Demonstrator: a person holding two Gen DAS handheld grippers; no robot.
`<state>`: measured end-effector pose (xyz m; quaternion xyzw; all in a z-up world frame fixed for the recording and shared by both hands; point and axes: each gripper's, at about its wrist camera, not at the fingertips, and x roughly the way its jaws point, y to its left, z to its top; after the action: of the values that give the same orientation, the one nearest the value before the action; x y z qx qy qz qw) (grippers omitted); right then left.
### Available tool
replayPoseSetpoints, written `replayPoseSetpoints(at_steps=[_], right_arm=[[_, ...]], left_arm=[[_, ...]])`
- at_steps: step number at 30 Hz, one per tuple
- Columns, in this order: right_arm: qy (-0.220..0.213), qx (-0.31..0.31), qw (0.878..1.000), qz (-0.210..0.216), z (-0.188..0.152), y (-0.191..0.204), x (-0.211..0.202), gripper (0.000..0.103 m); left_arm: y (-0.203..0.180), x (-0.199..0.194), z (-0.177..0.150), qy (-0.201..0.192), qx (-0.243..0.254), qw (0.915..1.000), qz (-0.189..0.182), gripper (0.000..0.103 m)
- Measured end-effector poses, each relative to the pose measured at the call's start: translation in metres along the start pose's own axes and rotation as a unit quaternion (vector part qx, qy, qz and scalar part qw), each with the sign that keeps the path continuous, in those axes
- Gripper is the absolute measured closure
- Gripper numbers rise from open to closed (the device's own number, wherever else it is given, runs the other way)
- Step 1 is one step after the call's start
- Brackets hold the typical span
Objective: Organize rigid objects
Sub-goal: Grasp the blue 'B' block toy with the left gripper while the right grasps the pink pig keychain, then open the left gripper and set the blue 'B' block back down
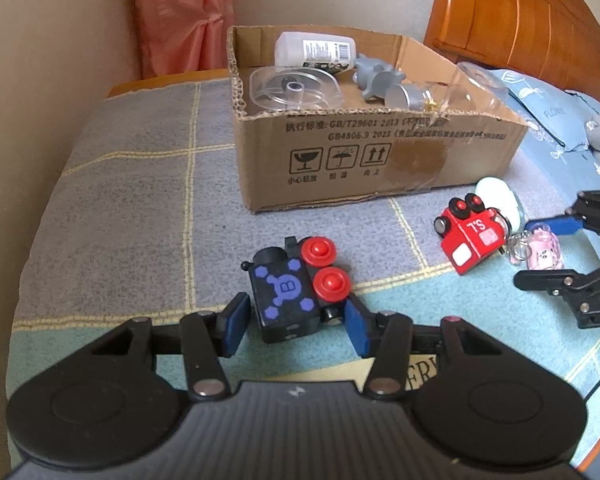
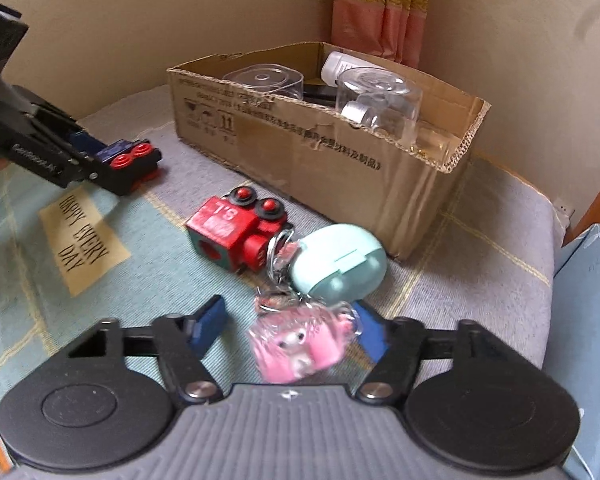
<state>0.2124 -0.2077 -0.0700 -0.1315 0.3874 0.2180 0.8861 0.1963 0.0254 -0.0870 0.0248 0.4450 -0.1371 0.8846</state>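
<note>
A bed under a grey and pale-blue checked blanket carries everything; a label on the blanket reads "HAPPY EVERY DAY". Toward the wall stands an open cardboard box, already holding a white bottle, a clear plastic container, a grey toy figure and a clear jar lying on its side. In front of the box, on the blanket, a red toy train marked "S.L" lies tipped on its side, with a mint-green oval case just beside it and keyrings between them. Nearer, a black toy train with red wheels and a purple "B" emblem sits on the blanket between the blue pads of the left tongs, which are clamped on its sides. The right tongs stand apart around a pink plush keychain, which appears blurred; the right-hand pad is at its edge, the left-hand pad is clear of it, so no grip shows.
</note>
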Motion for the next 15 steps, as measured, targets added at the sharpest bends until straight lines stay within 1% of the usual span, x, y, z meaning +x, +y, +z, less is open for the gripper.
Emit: replayPoseSetpoints(at_steps=[1, 4, 10, 15], right_arm=[[0.001, 0.0, 1.0, -0.002, -0.002, 0.002, -0.003, 0.043], [0.001, -0.003, 1.0, -0.012, -0.008, 0.011, -0.009, 0.044], [0.001, 0.016, 1.0, -0.019, -0.025, 0.024, -0.025, 0.044], [0.004, 0.035, 0.999, -0.028, -0.042, 0.032, -0.043, 0.044]], left_arm=[[0.0, 0.0, 0.0, 0.0, 0.001, 1.0, 0.0, 0.053], [0.002, -0.001, -0.001, 0.0, 0.001, 1.0, 0.0, 0.053], [0.002, -0.002, -0.002, 0.002, 0.003, 1.0, 0.003, 0.052], [-0.003, -0.008, -0.004, -0.001, 0.012, 0.9999, 0.006, 0.039]])
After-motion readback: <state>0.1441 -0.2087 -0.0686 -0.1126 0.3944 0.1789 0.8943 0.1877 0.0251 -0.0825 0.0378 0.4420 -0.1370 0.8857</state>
